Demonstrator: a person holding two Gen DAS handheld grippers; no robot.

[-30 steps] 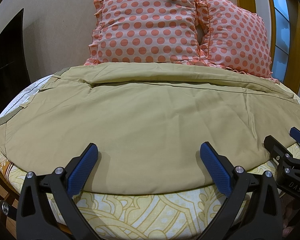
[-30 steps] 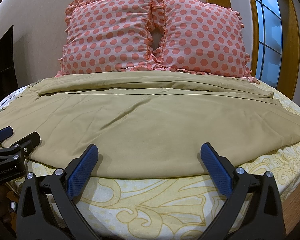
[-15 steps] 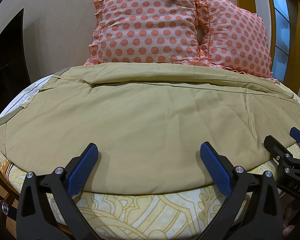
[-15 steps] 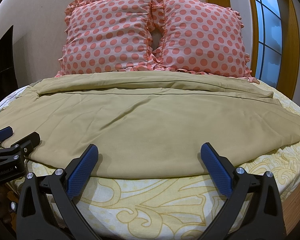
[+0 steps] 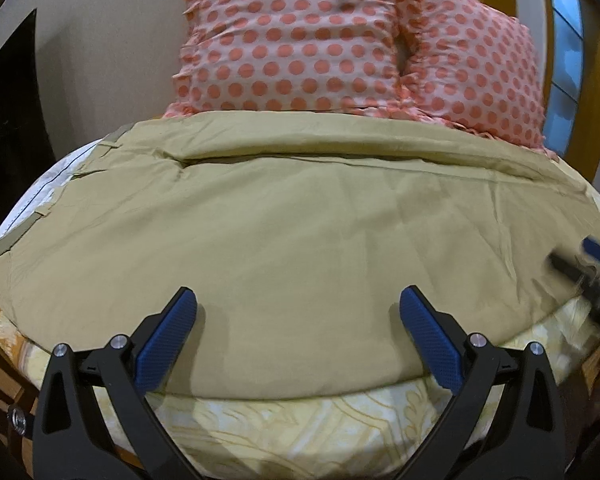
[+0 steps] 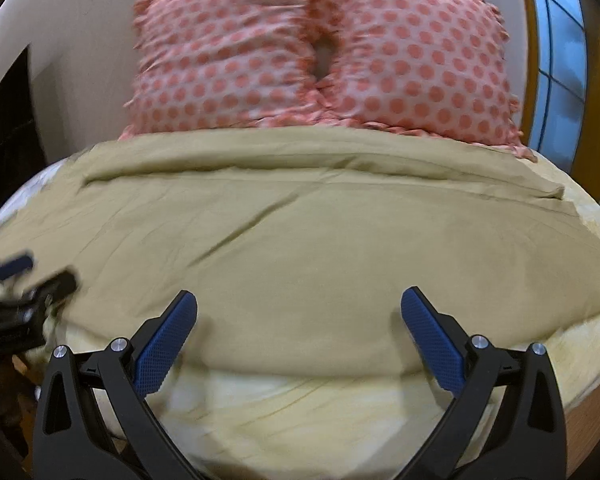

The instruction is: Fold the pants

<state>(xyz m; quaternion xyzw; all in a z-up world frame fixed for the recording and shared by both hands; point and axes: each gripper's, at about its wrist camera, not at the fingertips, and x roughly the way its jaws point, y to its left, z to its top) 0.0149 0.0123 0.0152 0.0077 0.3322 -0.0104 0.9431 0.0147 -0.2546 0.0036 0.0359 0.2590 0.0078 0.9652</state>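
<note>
While pants (image 5: 300,248) lie flat ahead | left tongs (image 5: 298,314) spread | right tongs (image 6: 299,314) spread

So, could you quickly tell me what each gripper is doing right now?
Left gripper: open, holding nothing, over the pants.
Right gripper: open, holding nothing.

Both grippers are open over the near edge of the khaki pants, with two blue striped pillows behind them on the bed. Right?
Not quite: the pillows are pink with coral polka dots, not blue striped, as the right wrist view shows. The rest holds: the left gripper and the right gripper are open over the near edge of the khaki pants on the bed.
</note>
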